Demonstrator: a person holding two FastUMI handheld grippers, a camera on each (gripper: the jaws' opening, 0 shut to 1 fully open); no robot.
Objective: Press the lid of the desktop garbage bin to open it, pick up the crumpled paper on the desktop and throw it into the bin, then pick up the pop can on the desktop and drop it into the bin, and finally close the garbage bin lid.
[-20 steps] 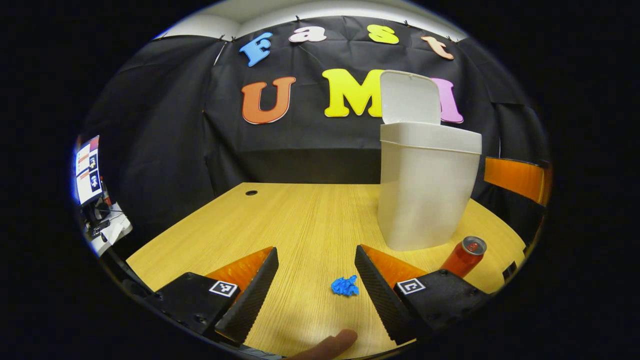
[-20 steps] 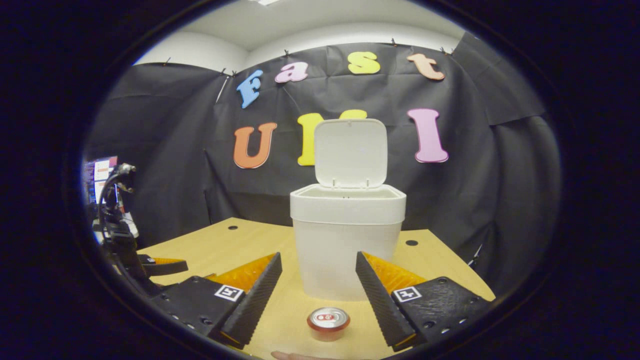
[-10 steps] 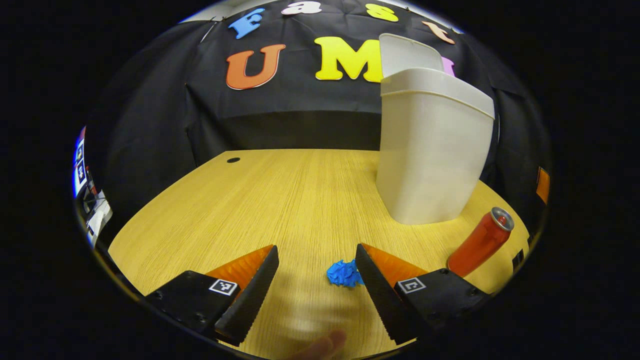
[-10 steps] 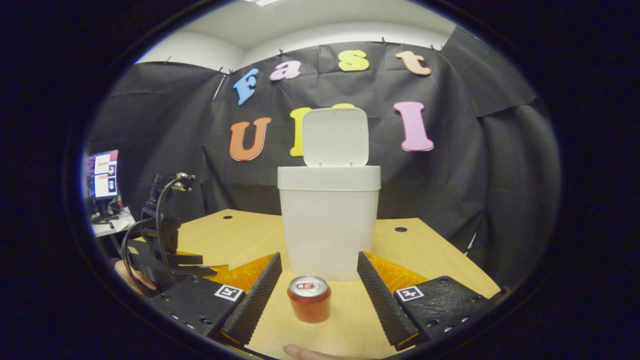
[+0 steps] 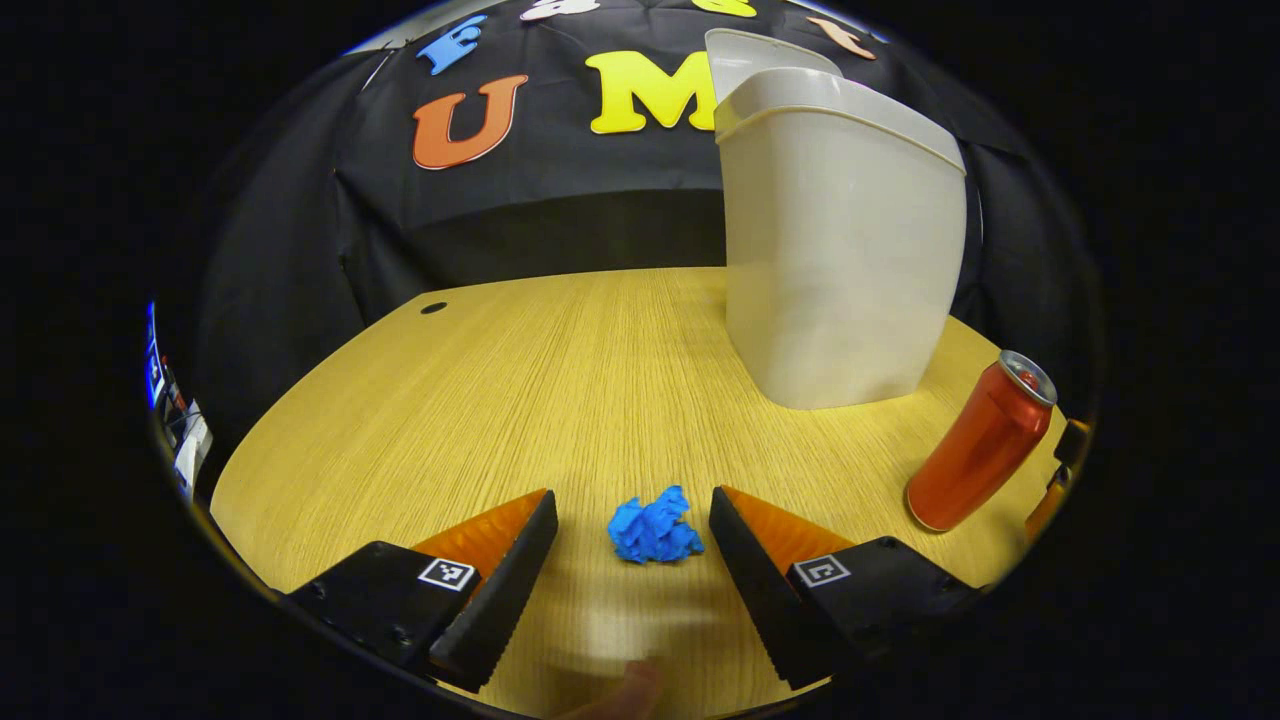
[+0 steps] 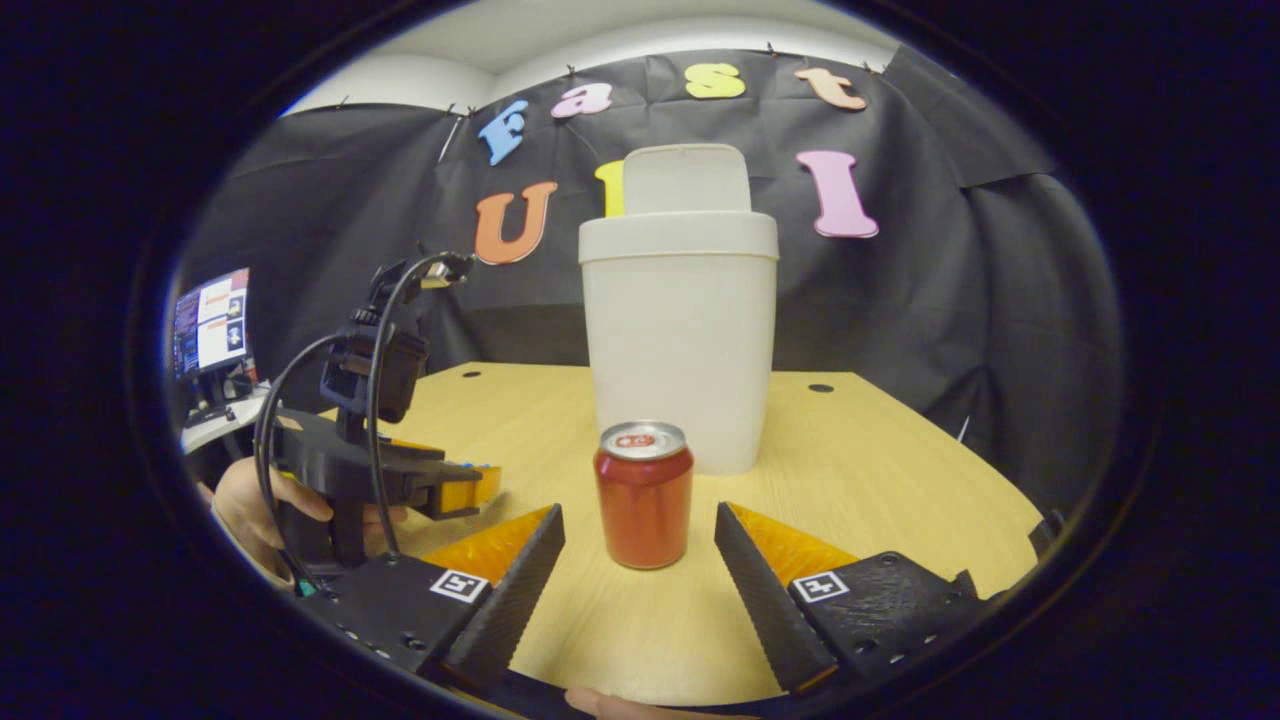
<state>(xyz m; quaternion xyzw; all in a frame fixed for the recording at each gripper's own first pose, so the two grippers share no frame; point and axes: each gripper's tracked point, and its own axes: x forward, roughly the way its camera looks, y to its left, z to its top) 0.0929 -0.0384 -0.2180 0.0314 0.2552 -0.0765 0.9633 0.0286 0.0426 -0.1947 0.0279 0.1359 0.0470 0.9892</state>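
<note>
In the left gripper view the left tongs [image 5: 620, 545] are spread wide and grasp nothing; the paper [image 5: 654, 530], a small blue crumpled wad, lies on the counter [image 5: 520, 400] between the two fingertips, nearer the right-hand one, and touching neither. A fingertip of the person shows blurred at the bottom edge. Farther off to the right stands the can [image 5: 978, 443], red with a silver top, upright on the counter though the lens leans it. Beyond it, near the counter's far side, stands the bin [image 5: 835, 240], a pale, tall, smooth-walled tub, its lid [image 5: 755, 50] raised behind the rim. In the right gripper view the right tongs [image 6: 640, 560] are likewise wide apart and empty; the can [image 6: 644, 494] stands upright on the counter [image 6: 880, 470] just ahead of the tips, centred in the gap, with clear space on each side. To the left, low over the counter, the left tongs [image 6: 470, 490] are held in a person's hand [image 6: 250, 500], with cables looping over the body. Behind the can, near but apart from it, the bin [image 6: 680, 340] stands with its lid [image 6: 685, 178] swung up. A monitor [image 6: 210, 322] glows at the far left.
</note>
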